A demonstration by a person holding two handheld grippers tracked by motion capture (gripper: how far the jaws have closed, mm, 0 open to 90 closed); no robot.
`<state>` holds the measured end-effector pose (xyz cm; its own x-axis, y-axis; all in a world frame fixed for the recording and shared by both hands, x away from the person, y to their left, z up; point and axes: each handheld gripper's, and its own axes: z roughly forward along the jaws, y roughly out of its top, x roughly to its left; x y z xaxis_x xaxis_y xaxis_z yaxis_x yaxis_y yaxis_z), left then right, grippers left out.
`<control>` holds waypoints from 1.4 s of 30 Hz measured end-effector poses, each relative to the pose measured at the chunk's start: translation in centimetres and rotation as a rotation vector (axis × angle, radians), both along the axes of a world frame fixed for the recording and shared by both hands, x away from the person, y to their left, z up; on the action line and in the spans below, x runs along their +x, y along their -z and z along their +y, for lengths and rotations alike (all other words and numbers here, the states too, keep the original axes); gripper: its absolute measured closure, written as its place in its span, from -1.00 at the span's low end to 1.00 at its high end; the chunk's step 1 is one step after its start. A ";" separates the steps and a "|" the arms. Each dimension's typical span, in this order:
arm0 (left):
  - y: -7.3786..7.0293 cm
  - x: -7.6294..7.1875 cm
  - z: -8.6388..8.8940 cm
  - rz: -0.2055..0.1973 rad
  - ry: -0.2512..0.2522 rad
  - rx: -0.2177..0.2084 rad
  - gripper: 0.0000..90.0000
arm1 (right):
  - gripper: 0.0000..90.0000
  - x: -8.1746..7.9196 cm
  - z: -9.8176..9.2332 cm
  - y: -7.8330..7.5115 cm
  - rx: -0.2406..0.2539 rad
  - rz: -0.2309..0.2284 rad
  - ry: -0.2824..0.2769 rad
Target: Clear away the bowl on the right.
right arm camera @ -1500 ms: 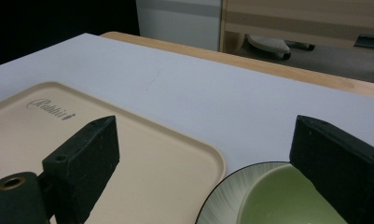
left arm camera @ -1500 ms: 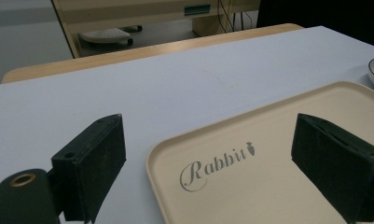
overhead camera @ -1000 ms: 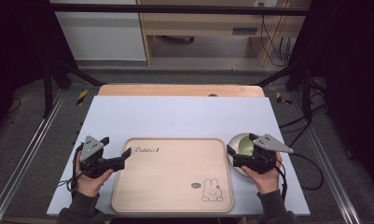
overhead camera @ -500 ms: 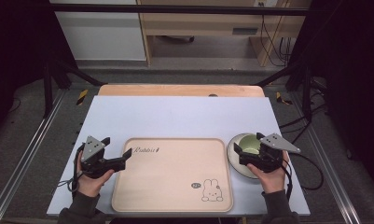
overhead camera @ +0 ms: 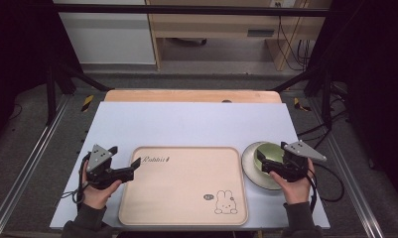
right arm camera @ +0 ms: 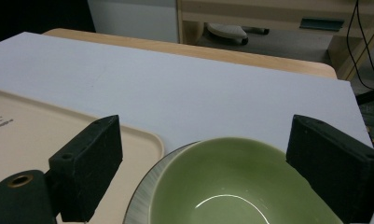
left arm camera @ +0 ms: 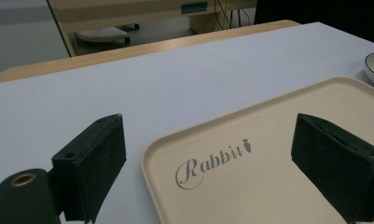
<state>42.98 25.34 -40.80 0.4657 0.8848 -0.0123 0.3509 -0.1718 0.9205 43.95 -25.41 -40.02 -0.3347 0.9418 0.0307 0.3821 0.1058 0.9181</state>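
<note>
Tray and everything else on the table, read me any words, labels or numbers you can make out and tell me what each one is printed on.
"Rabbit", in script with a small carrot mark after it, on the beige tray, at its far left corner.
A small dark round mark beside the rabbit drawing on the tray's near right corner: too small to read.
Nothing readable on the green bowl or the plate under it.

A beige tray (overhead camera: 184,183) printed with "Rabbit" and a rabbit figure lies on the pale table (overhead camera: 186,124). Just beside its right edge, a green bowl (overhead camera: 267,153) sits on a white plate (overhead camera: 251,171).
</note>
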 end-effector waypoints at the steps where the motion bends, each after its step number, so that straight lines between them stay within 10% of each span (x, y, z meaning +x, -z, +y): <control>1: 0.0 0.0 0.0 0.000 -0.001 0.000 -0.78 | -0.76 0.0 -0.1 0.0 -0.002 0.003 0.007; 42: 0.1 0.1 -0.1 0.007 0.005 0.009 -0.78 | -0.20 1.5 -4.2 2.7 -0.046 0.236 0.172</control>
<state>43.04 25.24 -40.94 0.4698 0.8827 -0.0078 0.3564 -0.1815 0.9165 45.41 -29.61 -42.76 -0.1590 0.9863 0.0447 0.6001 0.0606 0.7976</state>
